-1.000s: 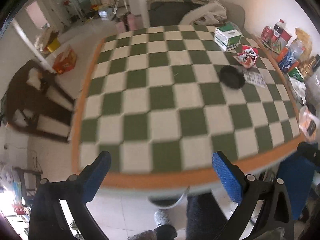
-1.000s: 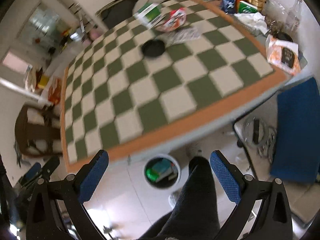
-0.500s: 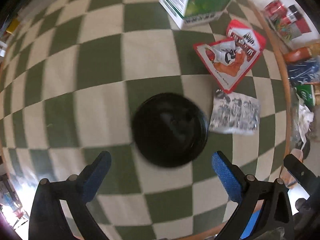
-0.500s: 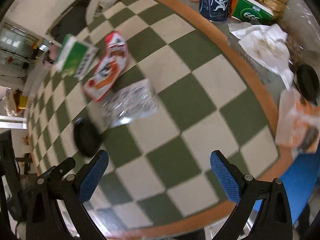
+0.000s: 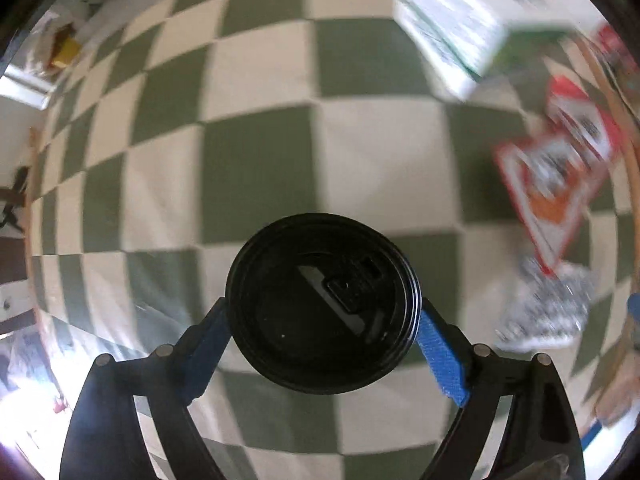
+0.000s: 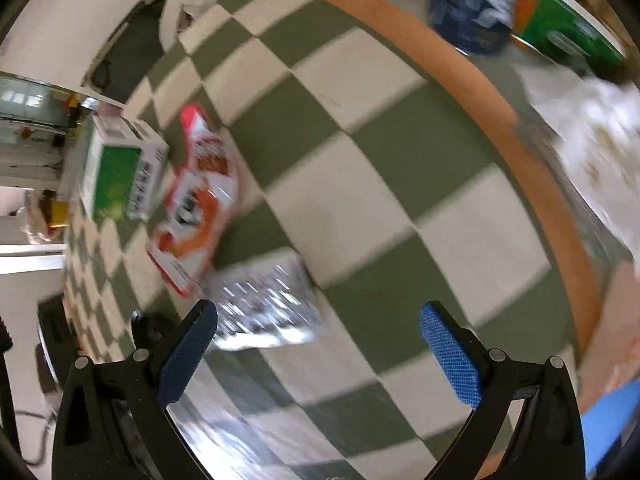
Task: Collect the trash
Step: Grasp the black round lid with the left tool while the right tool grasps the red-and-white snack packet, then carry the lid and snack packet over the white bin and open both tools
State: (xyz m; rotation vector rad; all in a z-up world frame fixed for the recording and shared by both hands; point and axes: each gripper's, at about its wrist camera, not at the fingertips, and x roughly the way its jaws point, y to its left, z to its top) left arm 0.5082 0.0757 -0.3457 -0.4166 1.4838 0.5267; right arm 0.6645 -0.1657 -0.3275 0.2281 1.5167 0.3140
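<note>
A black round plastic lid (image 5: 322, 304) lies on the green-and-white checkered table (image 5: 256, 176). My left gripper (image 5: 320, 320) has its blue pads against both sides of the lid's rim. A red-and-orange snack wrapper (image 5: 560, 172) and a silver printed wrapper (image 5: 548, 312) lie to the right. In the right wrist view the silver wrapper (image 6: 268, 308) lies just ahead of my open, empty right gripper (image 6: 320, 332), near its left finger, with the red wrapper (image 6: 192, 208) beyond.
A green-and-white carton (image 6: 120, 168) stands past the red wrapper; it also shows in the left wrist view (image 5: 460, 20). The table's orange edge (image 6: 500, 108) runs along the right, with a blue bag (image 6: 476, 4), a green box (image 6: 572, 28) and white crumpled paper (image 6: 592, 120) beyond.
My left gripper has come down over the black lid and its fingers have closed onto the rim. My right gripper has moved closer to the silver wrapper.
</note>
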